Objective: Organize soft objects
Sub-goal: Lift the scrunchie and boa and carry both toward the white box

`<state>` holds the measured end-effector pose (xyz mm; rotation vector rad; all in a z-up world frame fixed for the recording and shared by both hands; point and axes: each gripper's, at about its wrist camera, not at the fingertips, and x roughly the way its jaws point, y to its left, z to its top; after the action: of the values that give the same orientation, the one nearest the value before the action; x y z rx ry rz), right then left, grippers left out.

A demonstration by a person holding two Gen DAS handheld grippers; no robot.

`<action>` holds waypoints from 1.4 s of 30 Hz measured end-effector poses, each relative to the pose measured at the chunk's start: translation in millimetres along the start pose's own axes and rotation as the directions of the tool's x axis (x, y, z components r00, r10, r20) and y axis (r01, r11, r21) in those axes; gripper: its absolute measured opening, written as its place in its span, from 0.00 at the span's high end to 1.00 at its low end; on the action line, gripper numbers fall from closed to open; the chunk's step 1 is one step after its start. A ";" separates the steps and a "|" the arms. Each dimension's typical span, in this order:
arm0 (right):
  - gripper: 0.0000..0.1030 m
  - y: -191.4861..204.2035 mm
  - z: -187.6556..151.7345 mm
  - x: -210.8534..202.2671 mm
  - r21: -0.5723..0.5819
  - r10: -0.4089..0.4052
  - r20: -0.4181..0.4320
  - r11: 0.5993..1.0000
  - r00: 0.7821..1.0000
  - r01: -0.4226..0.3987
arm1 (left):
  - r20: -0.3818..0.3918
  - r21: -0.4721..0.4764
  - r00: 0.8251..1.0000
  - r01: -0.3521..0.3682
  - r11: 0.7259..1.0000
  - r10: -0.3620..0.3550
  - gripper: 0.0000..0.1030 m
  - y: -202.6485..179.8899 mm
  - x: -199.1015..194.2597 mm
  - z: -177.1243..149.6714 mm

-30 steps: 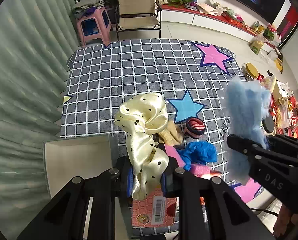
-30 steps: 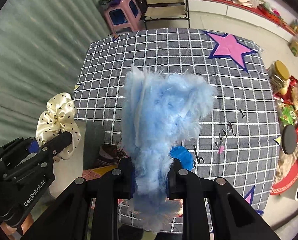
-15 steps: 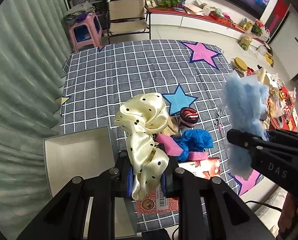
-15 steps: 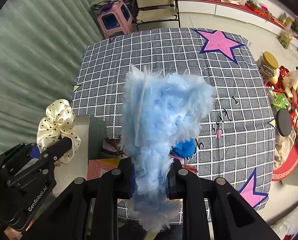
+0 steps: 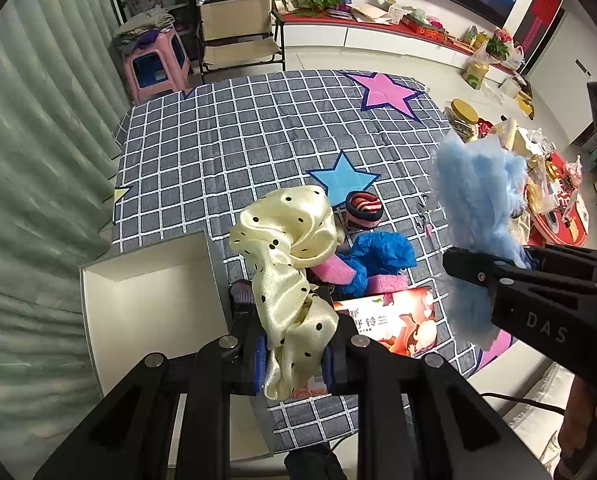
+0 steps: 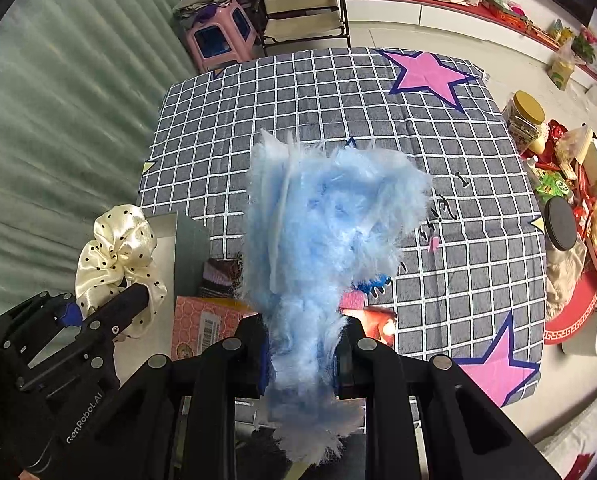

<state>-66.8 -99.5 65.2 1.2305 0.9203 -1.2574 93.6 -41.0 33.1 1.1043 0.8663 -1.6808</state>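
A cream polka-dot scrunchie (image 5: 288,264) hangs clamped in the left gripper (image 5: 294,360) above the checked table (image 5: 234,152), beside a white box (image 5: 150,304). The right gripper (image 6: 304,360) is closed on a fluffy blue scrunchie (image 6: 326,236), held over a pile of soft items (image 5: 374,256).

Left gripper (image 5: 294,354) with cream scrunchie (image 5: 288,248) carried toward white box (image 5: 146,292) at 9 o'clock; more box seen now. Right gripper (image 6: 303,354) with blue fluff (image 6: 322,232) shifted alongside.
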 end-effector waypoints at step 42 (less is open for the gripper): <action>0.78 76.5 -82.6 31.2 -0.144 0.013 -0.133 0.989 0.991 -0.033 | -0.079 -0.161 0.996 -0.046 0.986 0.034 0.77 76.6 7.8 -101.8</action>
<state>23.1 -31.9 33.4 1.2158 1.0719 -1.0806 193.7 21.8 -15.1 1.0724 1.0047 -1.5146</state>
